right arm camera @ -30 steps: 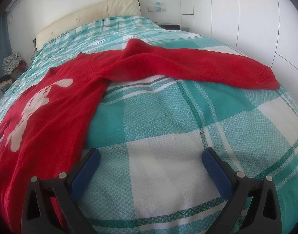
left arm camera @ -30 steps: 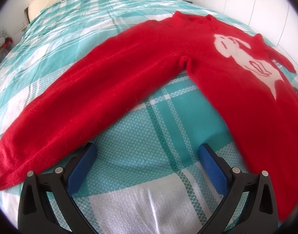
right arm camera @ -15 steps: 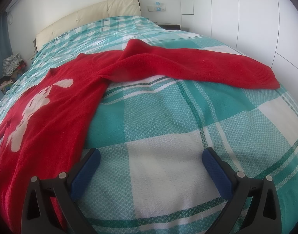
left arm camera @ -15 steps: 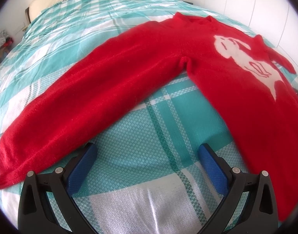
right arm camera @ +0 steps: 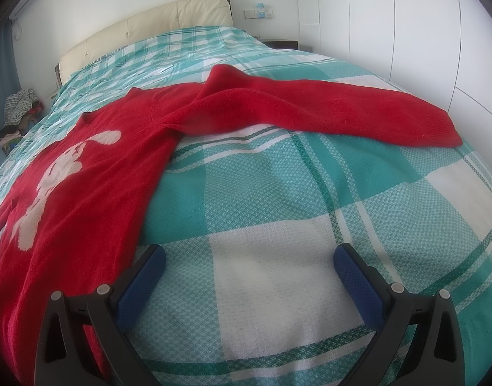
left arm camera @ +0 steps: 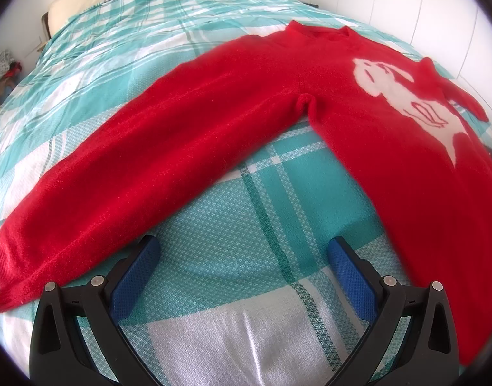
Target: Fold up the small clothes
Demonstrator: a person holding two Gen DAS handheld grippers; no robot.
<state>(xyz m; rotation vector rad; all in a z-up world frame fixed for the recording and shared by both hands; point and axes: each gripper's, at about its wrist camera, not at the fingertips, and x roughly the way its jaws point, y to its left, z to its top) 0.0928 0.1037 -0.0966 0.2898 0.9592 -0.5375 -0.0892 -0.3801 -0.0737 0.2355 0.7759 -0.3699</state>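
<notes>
A red sweater (left arm camera: 246,122) is spread flat on the bed (right arm camera: 278,273), sleeves extended toward 9 and 3 o'clock. Jaws of left gripper (left arm camera: 242,263) and right gripper (right arm camera: 249,267) are held wide apart, empty.

No lettering, brand, number or sign can be read anywhere here. The red sweater (left arm camera: 233,135) carries only a white figure (left arm camera: 403,96) knitted into its front, a picture with no words on it.
</notes>
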